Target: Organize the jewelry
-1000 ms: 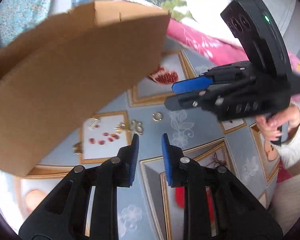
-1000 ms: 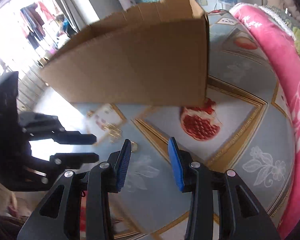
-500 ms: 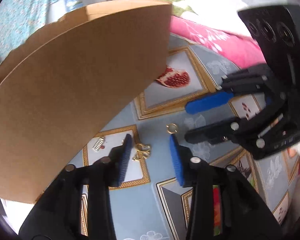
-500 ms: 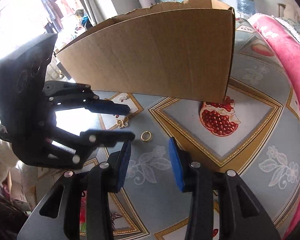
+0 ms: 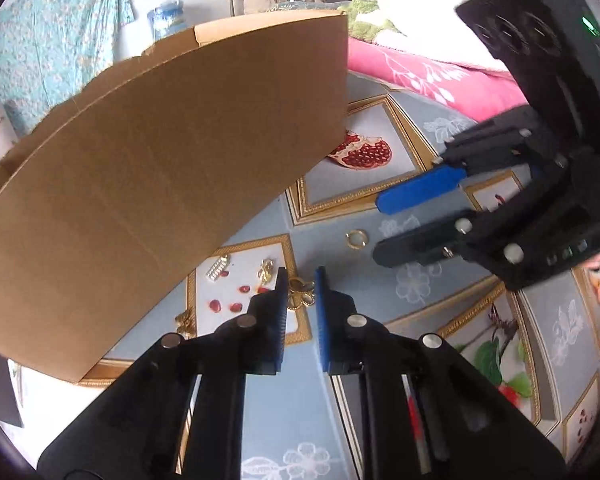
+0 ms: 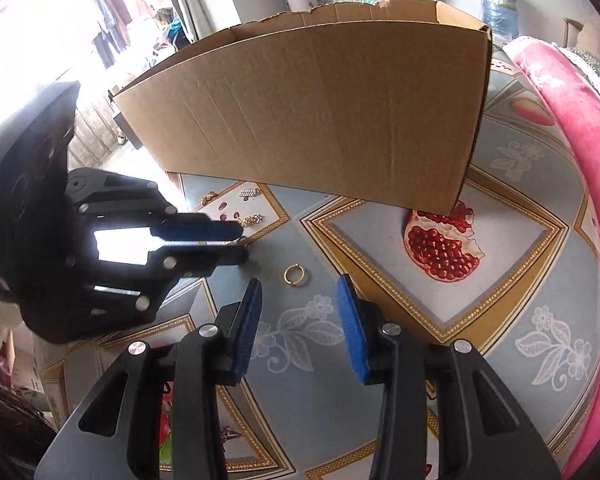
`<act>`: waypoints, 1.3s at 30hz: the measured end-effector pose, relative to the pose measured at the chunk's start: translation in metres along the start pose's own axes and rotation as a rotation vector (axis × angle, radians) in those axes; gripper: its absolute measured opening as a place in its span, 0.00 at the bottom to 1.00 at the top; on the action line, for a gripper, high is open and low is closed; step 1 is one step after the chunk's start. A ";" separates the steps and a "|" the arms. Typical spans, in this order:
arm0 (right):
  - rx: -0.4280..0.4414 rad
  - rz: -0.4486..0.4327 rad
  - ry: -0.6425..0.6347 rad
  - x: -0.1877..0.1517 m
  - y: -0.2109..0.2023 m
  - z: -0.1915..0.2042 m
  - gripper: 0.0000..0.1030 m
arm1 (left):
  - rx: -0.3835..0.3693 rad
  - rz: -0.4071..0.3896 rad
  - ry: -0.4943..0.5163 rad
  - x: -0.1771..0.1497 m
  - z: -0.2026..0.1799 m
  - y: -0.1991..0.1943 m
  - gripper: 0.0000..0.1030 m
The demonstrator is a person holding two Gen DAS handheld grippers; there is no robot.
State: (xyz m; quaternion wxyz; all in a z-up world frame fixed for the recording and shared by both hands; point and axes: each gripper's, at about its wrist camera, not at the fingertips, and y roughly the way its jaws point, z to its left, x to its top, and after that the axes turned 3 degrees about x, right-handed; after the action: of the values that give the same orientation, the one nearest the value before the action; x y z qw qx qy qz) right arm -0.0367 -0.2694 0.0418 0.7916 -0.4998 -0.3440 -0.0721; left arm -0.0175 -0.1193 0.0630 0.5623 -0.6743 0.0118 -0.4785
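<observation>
Underneath everything lies a blue tablecloth (image 6: pixel 324 392) printed with pomegranates, a cardboard box (image 6: pixel 324 116) standing on it and a pink blanket (image 6: pixel 580 152) along its edge. Small gold jewelry (image 5: pixel 220 270) is scattered beside the box. The left gripper (image 5: pixel 301 280) angles down, its jaws having just been closing around a gold clover piece (image 5: pixel 300 294), apparently pinching it. The right gripper (image 6: pixel 298 300) hovers parted and empty near a gold ring (image 6: pixel 295 275).

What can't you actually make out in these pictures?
- Inside of the cardboard box: its near wall hides it in both views.
- Gold piece at the left gripper: the closing fingers cover part; shape unclear.
- Small trinkets by the box: too tiny to name.
</observation>
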 end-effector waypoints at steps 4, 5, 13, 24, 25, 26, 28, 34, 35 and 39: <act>-0.009 0.015 -0.043 0.003 0.004 0.006 0.37 | 0.012 -0.046 -0.084 -0.004 0.015 -0.024 0.12; -0.017 0.017 -0.057 0.005 0.006 0.007 0.37 | 0.018 -0.067 -0.106 -0.005 0.020 -0.033 0.12; -0.121 0.049 -0.097 0.015 0.014 0.016 0.11 | 0.045 -0.110 -0.160 -0.011 0.029 -0.062 0.12; -0.150 0.001 -0.008 0.010 0.001 0.021 0.05 | 0.028 -0.178 -0.151 0.003 0.028 -0.079 0.12; -0.145 -0.005 0.007 0.010 0.000 0.019 0.05 | 0.030 -0.188 -0.147 0.004 0.027 -0.083 0.12; -0.138 -0.012 0.012 0.009 -0.003 0.019 0.05 | 0.028 -0.191 -0.146 0.006 0.027 -0.083 0.12; -0.119 -0.018 0.009 0.007 -0.005 0.020 0.05 | 0.022 -0.189 -0.153 0.009 0.026 -0.085 0.12; -0.110 -0.021 0.013 0.001 -0.010 0.014 0.05 | 0.031 -0.188 -0.146 0.005 0.024 -0.090 0.12; -0.113 -0.028 0.012 -0.002 -0.013 0.015 0.05 | 0.028 -0.187 -0.149 0.004 0.025 -0.090 0.12; -0.093 -0.053 0.024 -0.009 -0.027 0.017 0.05 | 0.033 -0.189 -0.157 0.004 0.025 -0.090 0.12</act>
State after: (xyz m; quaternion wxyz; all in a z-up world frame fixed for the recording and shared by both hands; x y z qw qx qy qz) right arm -0.0638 -0.2707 0.0613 0.7694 -0.5260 -0.3436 -0.1149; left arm -0.0457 -0.0694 0.1375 0.5251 -0.6985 -0.1039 -0.4750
